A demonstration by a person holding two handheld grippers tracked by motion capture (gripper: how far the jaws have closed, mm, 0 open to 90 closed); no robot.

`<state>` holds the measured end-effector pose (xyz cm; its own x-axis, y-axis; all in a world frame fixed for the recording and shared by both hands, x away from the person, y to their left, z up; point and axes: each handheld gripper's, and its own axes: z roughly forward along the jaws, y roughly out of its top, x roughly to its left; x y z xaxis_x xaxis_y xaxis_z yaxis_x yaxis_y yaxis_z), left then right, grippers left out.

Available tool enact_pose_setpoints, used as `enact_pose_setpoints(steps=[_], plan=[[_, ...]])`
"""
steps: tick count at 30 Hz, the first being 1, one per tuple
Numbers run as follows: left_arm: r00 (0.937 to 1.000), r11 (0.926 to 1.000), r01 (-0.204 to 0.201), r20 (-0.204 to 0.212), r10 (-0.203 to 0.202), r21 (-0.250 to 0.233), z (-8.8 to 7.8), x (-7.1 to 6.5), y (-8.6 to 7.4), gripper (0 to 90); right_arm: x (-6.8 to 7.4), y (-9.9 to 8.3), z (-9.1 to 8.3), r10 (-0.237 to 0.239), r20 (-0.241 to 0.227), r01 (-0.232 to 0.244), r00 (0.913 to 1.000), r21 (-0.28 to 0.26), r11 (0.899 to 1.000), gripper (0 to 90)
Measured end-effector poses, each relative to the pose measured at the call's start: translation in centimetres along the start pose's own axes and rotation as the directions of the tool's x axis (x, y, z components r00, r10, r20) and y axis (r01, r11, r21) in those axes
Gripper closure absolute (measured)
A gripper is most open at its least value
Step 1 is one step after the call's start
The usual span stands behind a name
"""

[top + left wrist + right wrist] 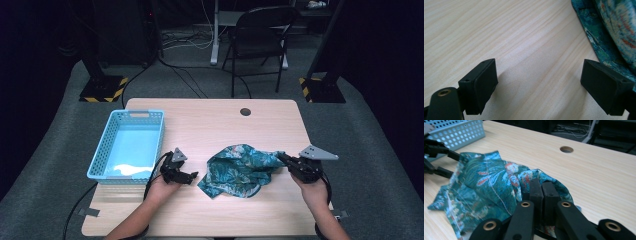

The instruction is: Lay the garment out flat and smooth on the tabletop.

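1. High view: a crumpled teal cloth with a leafy print (239,170) lies on the pale wood-grain table (210,125), between the two grippers.
2. The right gripper (283,158) has its jaws closed together on a fold at the cloth's near edge; in the right gripper view that fold (537,176) bunches up around the two black pads.
3. The left gripper (192,176) has its jaws spread wide with nothing between them; in the left gripper view bare table lies between the pads and the cloth's hem (594,42) sits just outside the right-hand jaw.
4. Judging by its folds, the cloth is light, soft and limp: it will sag and drag instead of holding shape, and a thin pinch could slip. A hem or corner looks the best place to take hold, likely the edge beside the left jaws.
5. A light blue perforated plastic basket (100,155) stands beyond the left gripper, empty.
6. Behind the table sit grey carpet, a black folding chair (257,35) and loose cables.
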<state>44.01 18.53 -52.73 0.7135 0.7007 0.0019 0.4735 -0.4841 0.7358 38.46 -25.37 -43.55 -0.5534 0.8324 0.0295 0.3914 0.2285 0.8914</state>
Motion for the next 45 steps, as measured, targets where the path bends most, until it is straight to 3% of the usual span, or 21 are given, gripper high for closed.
enact_pose_setpoints(steps=[16, 31, 34, 40, 45], plan=[[1.0000, 1.0000, 0.004, -0.002, -0.004, -0.001, 0.0, 0.0, 0.0, 13.6, -3.4, -3.3, -0.6, 0.071, 0.081, -0.079, 0.9941, 0.090, 0.993, 87.2], [1.0000, 1.0000, 0.003, -0.001, -0.003, -0.001, 0.0, 0.0, 0.0, 13.6, -6.8, -6.6, -0.7, 0.144, 0.157, -0.174, 0.9771, 0.201, 0.964, 85.9], [1.0000, 1.0000, 0.003, -0.001, -0.003, -0.001, 0.0, 0.0, 0.0, 13.7, -7.1, -6.8, -0.8, 0.150, 0.171, -0.186, 0.9737, 0.214, 0.959, 78.8], [1.0000, 1.0000, 0.000, 0.006, -0.001, 0.004, -0.1, 0.1, 0.1, 15.6, -6.7, -5.7, -2.0, 0.150, 0.188, -0.179, 0.9707, 0.149, 0.972, 70.4], [0.9995, 0.9999, 0.012, 0.030, -0.012, 0.007, -0.2, 0.1, 0.4, 21.6, -5.2, -4.4, -1.9, 0.130, 0.134, -0.146, 0.9823, 0.118, 0.982, 67.3]])
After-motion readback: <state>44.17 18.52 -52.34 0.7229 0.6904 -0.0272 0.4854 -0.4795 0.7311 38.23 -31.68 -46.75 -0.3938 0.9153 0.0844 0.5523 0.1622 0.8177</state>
